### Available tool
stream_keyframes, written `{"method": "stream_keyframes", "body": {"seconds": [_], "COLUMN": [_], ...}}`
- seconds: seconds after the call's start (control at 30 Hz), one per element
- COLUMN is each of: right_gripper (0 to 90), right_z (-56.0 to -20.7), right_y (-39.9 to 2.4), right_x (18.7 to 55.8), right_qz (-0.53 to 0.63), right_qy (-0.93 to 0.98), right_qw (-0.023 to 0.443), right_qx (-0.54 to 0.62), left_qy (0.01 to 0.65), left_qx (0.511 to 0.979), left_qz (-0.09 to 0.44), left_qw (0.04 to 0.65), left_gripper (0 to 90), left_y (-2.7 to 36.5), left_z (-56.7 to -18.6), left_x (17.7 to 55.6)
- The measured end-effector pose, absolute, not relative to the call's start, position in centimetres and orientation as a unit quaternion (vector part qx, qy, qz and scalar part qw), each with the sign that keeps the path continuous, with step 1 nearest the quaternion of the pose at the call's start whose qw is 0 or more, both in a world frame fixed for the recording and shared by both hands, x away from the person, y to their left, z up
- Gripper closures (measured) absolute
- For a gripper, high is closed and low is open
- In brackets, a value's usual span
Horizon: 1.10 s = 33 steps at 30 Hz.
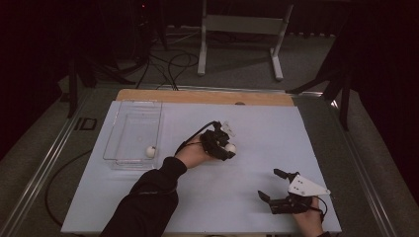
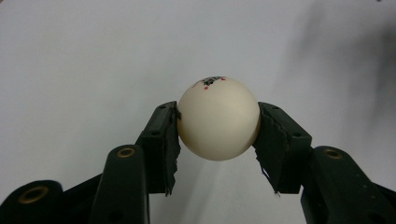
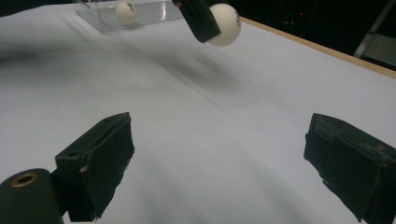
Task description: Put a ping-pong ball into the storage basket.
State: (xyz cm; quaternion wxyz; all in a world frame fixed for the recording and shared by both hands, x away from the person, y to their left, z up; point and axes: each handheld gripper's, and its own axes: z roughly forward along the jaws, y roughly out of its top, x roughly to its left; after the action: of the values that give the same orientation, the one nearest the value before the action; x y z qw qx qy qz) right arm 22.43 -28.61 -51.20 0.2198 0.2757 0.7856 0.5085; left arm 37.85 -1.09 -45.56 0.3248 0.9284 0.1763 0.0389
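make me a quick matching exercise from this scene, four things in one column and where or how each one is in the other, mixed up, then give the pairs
Things:
1. left gripper
2. right gripper
3. ball in the tray
4. clear tray

States:
A. lying at the near right corner of the tray
B. jaws wide apart with nothing between them, low over the white table
C. standing on the left part of the table
D. shut on a white ball, held above the table

Pairs: 1-D, 2-B, 3-A, 4-C
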Motion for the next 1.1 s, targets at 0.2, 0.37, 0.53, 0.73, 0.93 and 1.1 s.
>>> {"method": "stream_keyframes", "body": {"seconds": [0.2, 0.37, 0.53, 0.73, 0.93, 1.1], "right_gripper": [8.1, 8.1, 8.2, 8.2, 8.1, 8.2], "right_z": [-51.2, -51.2, -51.2, -51.2, -51.2, -51.2], "right_y": [-28.6, -28.6, -28.6, -28.6, -28.6, -28.5], "right_x": [22.4, 22.4, 22.4, 22.4, 22.4, 22.4], "right_qz": [0.51, 0.51, 0.508, 0.508, 0.507, 0.507], "right_qy": [0.785, 0.784, 0.785, 0.785, 0.785, 0.785], "right_qw": [0.218, 0.22, 0.222, 0.222, 0.224, 0.223], "right_qx": [0.276, 0.277, 0.277, 0.277, 0.278, 0.278], "left_qy": [0.17, 0.169, 0.164, 0.156, 0.151, 0.146], "left_qx": [0.93, 0.93, 0.932, 0.933, 0.935, 0.936], "left_qz": [0.036, 0.044, 0.042, 0.044, 0.044, 0.039], "left_qw": [0.323, 0.323, 0.321, 0.32, 0.316, 0.317], "left_gripper": [52.3, 52.3, 52.3, 52.3, 52.3, 52.3], "left_y": [-0.3, 1.0, 1.9, 2.6, 3.6, 4.1], "left_z": [-45.1, -44.2, -43.6, -42.9, -42.6, -42.2], "left_x": [37.5, 37.0, 36.7, 36.0, 35.4, 35.0]}}
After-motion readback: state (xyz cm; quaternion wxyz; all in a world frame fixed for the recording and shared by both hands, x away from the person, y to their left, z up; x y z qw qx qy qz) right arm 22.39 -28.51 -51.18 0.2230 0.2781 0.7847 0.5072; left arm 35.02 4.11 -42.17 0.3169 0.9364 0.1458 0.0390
